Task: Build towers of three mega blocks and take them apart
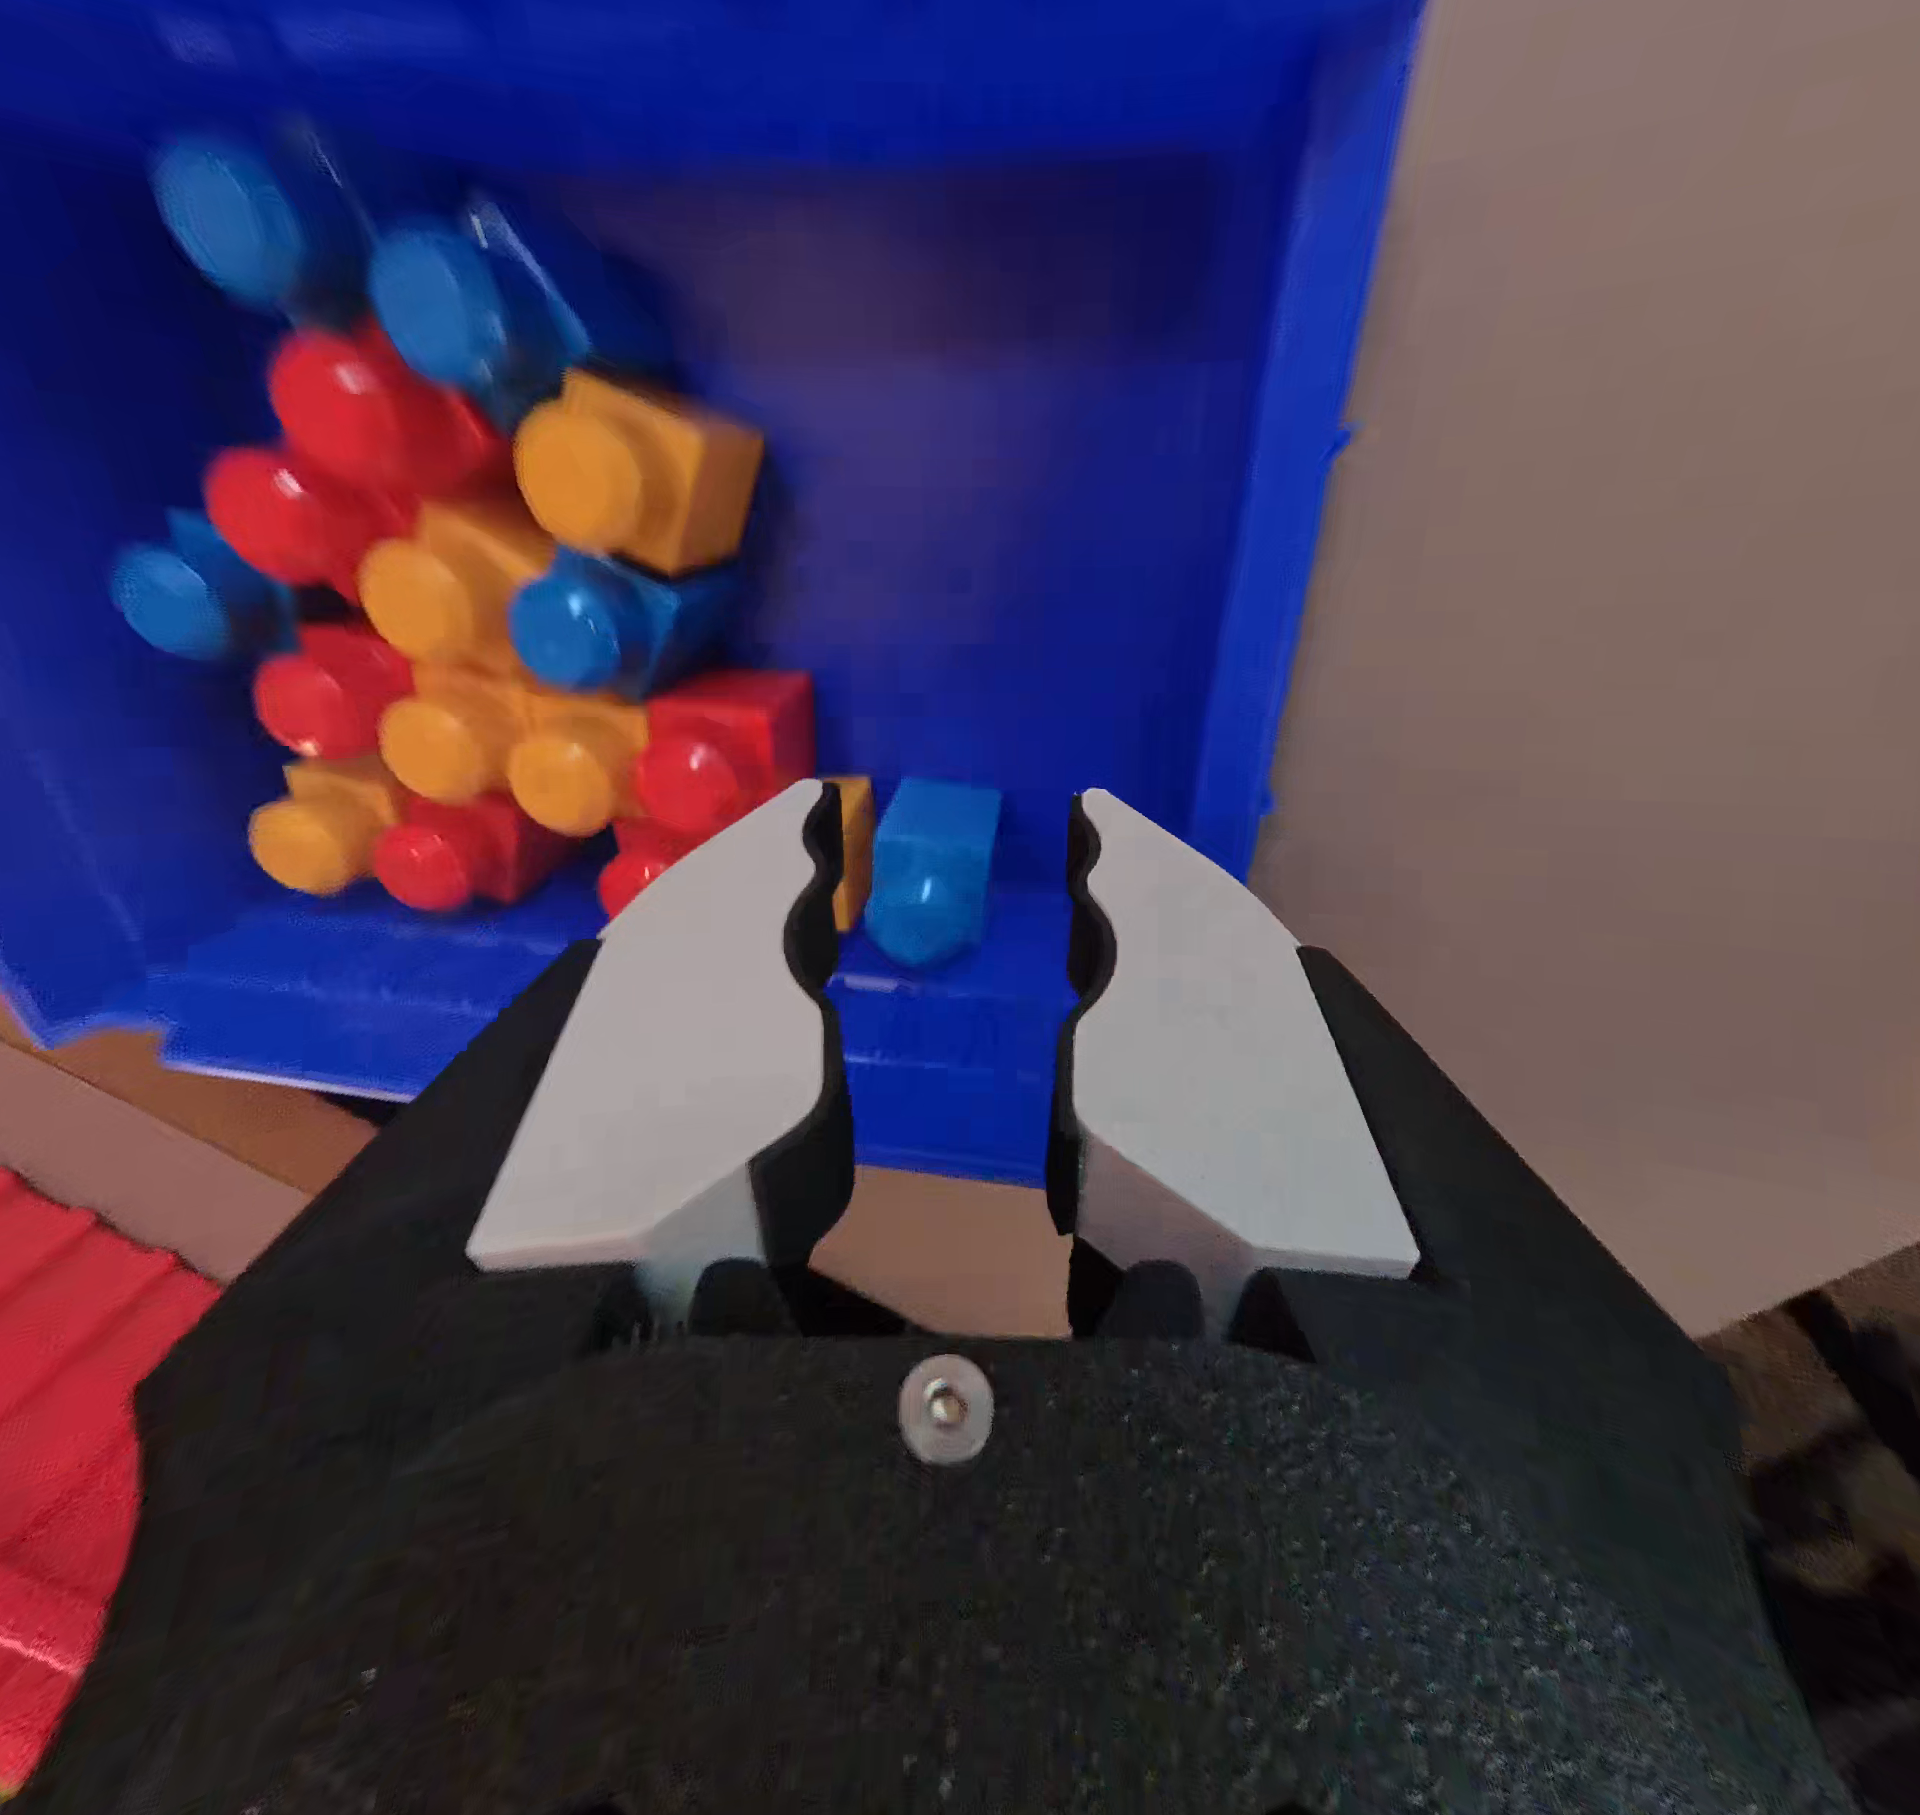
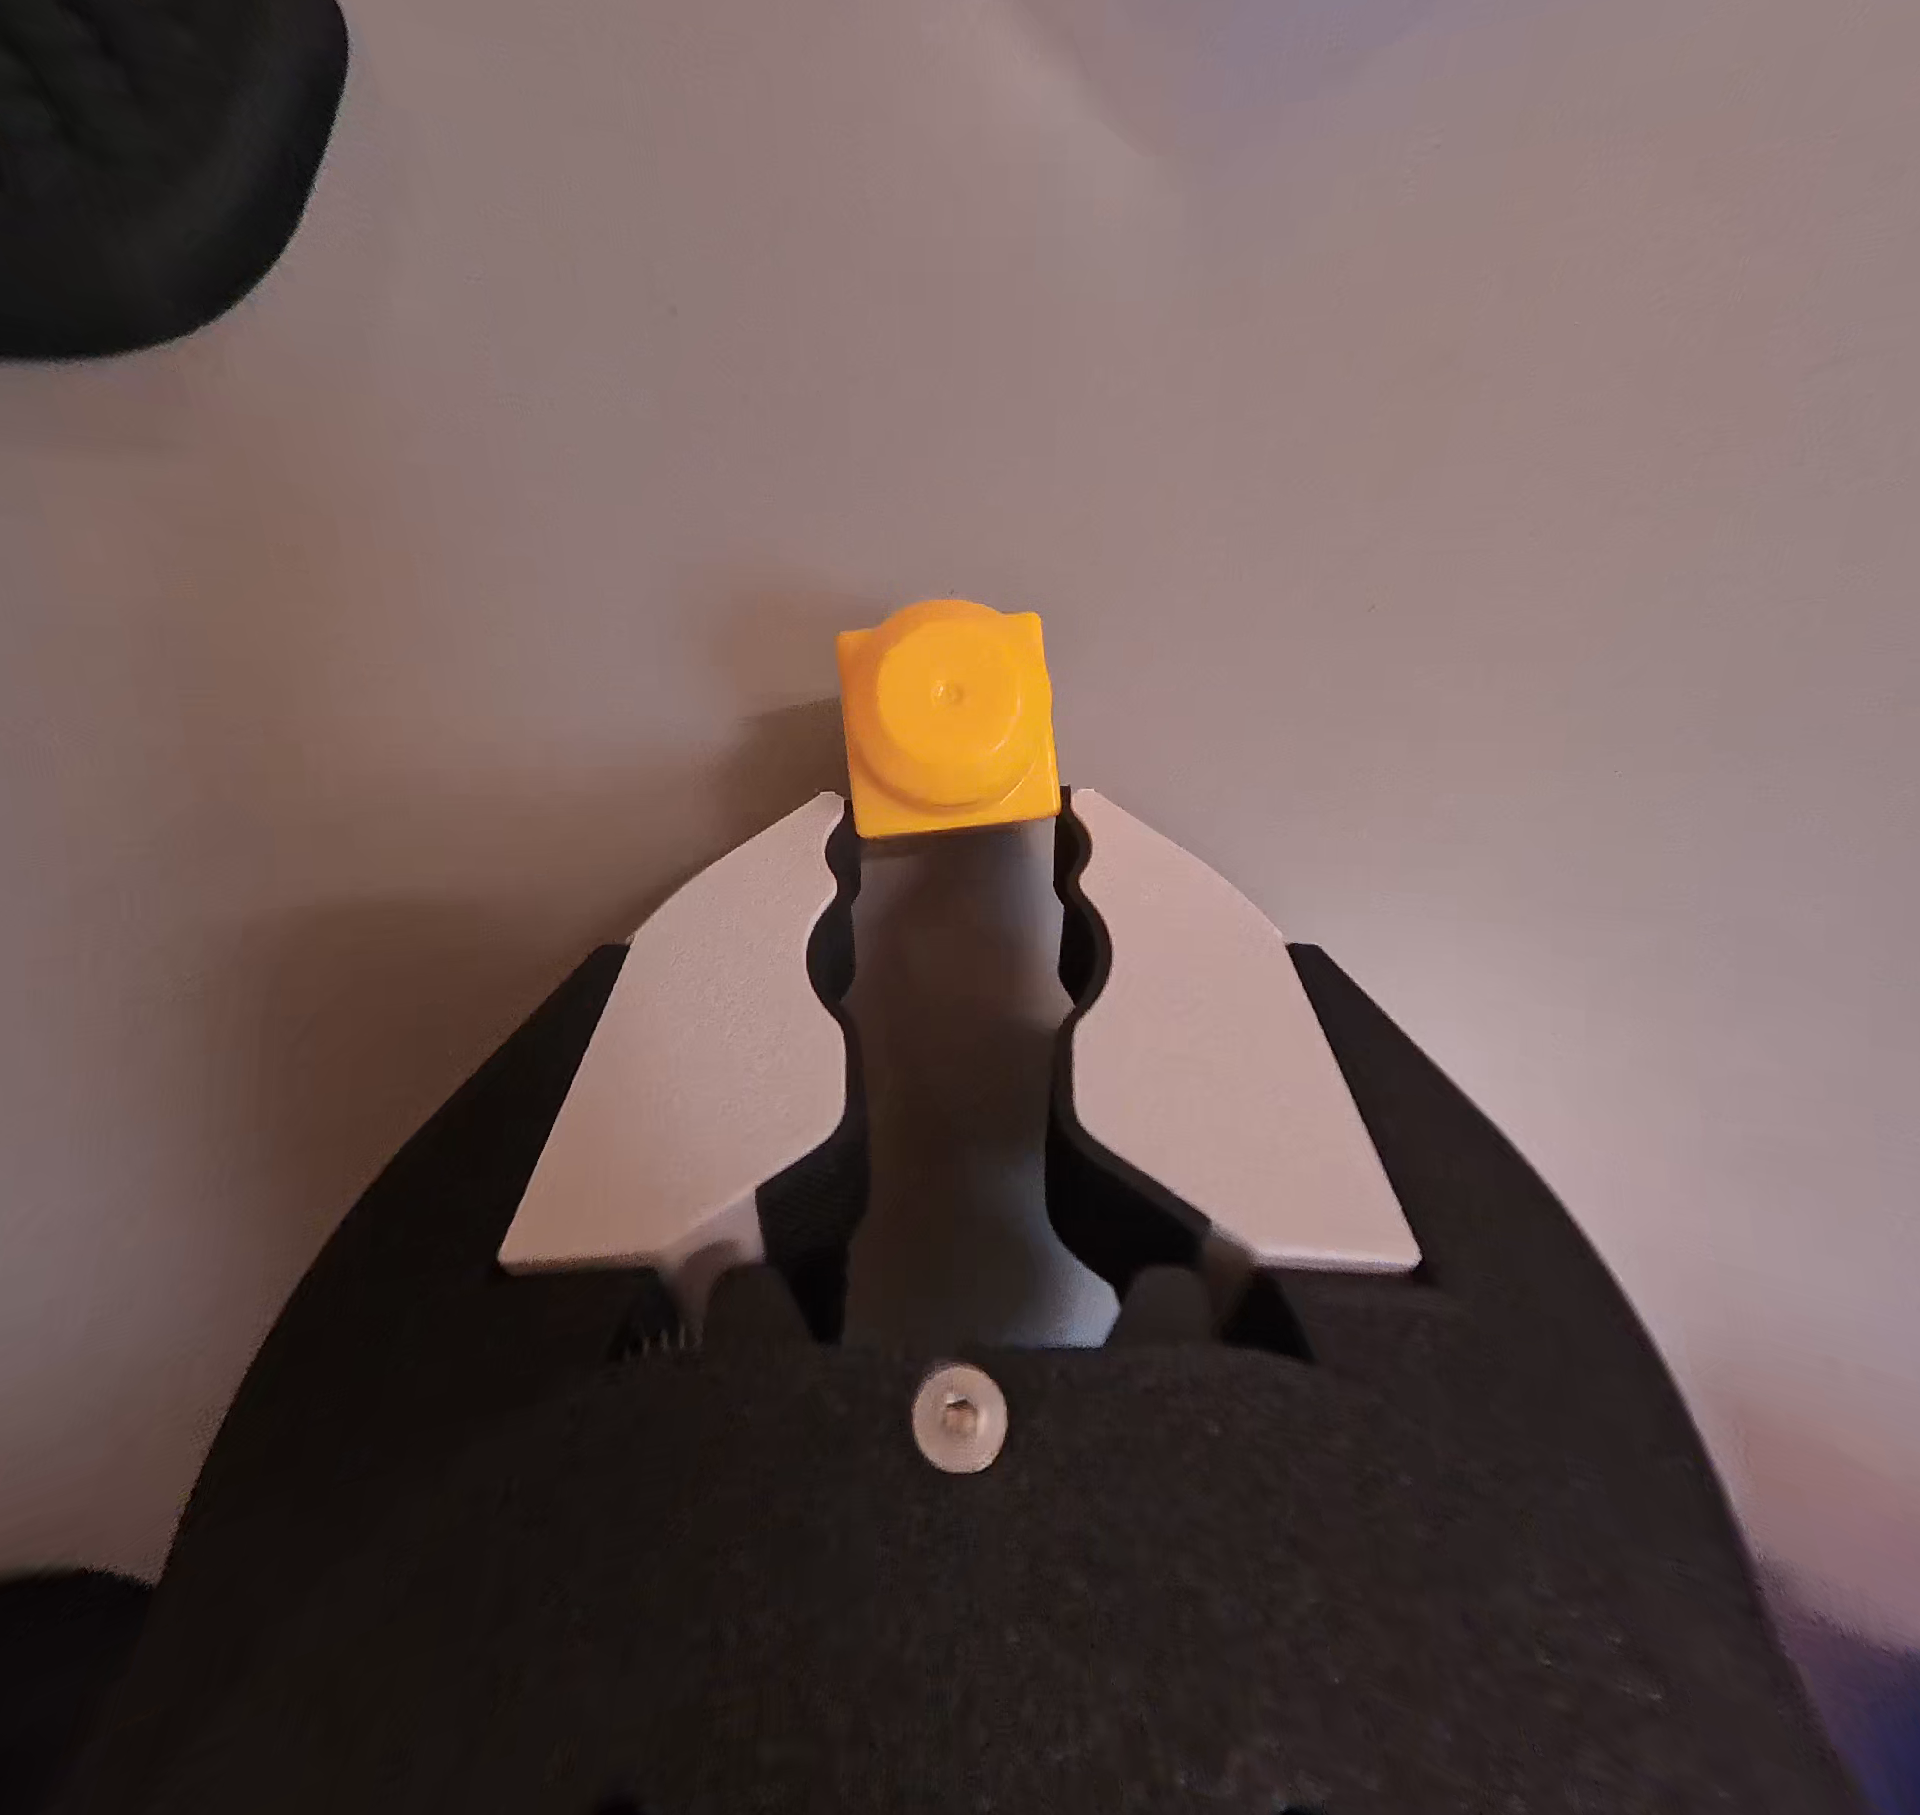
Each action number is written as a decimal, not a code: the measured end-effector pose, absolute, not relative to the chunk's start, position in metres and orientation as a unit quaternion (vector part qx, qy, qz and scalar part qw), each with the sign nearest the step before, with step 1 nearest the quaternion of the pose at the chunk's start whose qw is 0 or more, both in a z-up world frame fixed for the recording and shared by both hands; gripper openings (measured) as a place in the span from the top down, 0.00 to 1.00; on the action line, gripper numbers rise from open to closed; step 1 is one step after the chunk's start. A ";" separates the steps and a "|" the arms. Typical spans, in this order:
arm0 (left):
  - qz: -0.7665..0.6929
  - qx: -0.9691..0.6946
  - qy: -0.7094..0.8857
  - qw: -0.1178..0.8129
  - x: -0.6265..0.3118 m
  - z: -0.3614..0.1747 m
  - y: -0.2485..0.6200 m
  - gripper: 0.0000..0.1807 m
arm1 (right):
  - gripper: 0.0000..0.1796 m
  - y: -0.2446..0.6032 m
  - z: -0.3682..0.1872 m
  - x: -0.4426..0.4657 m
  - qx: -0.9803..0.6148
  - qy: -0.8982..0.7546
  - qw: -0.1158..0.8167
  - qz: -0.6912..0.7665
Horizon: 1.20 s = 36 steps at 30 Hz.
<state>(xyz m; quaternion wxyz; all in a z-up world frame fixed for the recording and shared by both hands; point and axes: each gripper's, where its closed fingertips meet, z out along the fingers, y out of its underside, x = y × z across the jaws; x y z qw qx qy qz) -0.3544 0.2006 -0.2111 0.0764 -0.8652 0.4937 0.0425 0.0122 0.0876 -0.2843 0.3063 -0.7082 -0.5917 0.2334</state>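
Note:
My left gripper (image 1: 951, 804) is open and empty, pointing into a blue bin (image 1: 1288, 518). A single blue block (image 1: 930, 872) lies just inside the bin's near edge, in line with the gap between my fingertips and a little beyond them. A blurred pile of red, yellow and blue blocks (image 1: 488, 602) fills the bin's left side. My right gripper (image 2: 956, 809) is closed at its tips on a yellow block (image 2: 948, 721), stud facing the camera, over the pale table. The fingertips touch its two lower corners.
The pale table (image 1: 1662, 622) runs to the right of the bin. A red ridged object (image 1: 62, 1402) lies at lower left in the left wrist view. A black padded object (image 2: 135, 113) sits at upper left in the right wrist view.

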 end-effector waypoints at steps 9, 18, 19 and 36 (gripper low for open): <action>0.137 -0.848 0.504 -0.091 -0.407 -0.261 0.185 0.78 | 0.80 0.081 -0.290 0.027 -0.703 -0.613 0.281 0.225; 0.162 -0.834 0.526 -0.033 -0.378 -0.213 0.188 0.82 | 0.79 0.081 -0.282 0.026 -0.700 -0.608 0.295 0.230; 0.152 -0.832 0.534 -0.004 -0.362 -0.198 0.187 0.82 | 0.79 0.081 -0.281 0.025 -0.700 -0.607 0.295 0.233; -0.079 -0.653 0.748 0.091 -0.030 -0.260 0.092 0.82 | 0.79 0.087 -0.284 0.036 -0.717 -0.596 0.294 0.210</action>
